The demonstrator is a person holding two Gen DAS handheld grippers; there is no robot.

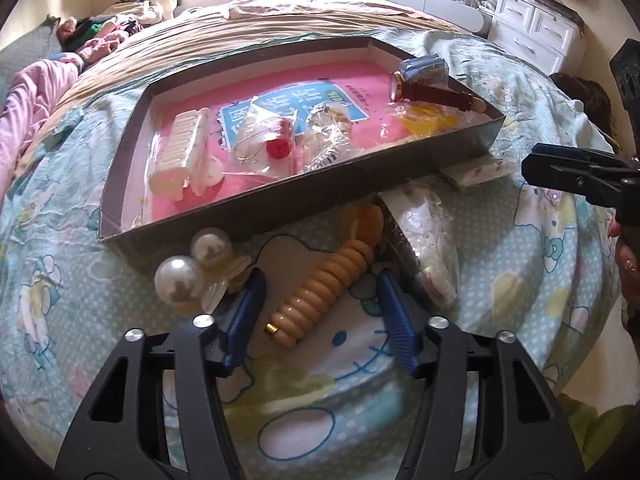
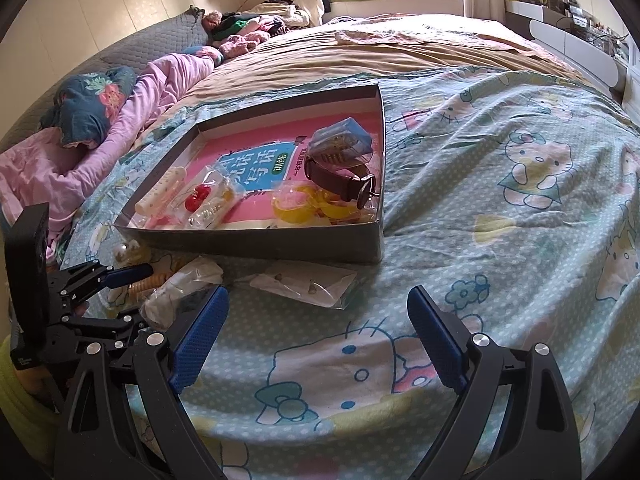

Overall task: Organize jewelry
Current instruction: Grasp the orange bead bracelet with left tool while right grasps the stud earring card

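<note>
Step in hand, as I read it: left gripper (image 1: 320,312) picking the beige ribbed hair clip (image 1: 320,284) off the bedsheet (image 1: 520,264) to move it into the cardboard tray (image 1: 256,216).

To do it well: the clip lies diagonally, gold-tipped end at 7 o'clock, round end at 1 o'clock. Roll the wrist so the pads close across the ribbed body, not along it. Go for mid-length; the ribs should give purchase. Watch the left pad (image 1: 246,308): it sits touching or nearly touching the pearl hair clip (image 1: 196,272) at 10 o'clock, which could get dragged.

Left jaws stand open, clip between them, neither pad pressing on it. A clear plastic packet (image 1: 432,248) lies just beside the right pad at 1 o'clock.

Right gripper (image 2: 318,332) is wide open, nothing between the jaws, above bare sheet. Earring card packet (image 2: 304,282) is near at 12 o'clock, just in front of the tray's wall.
</note>
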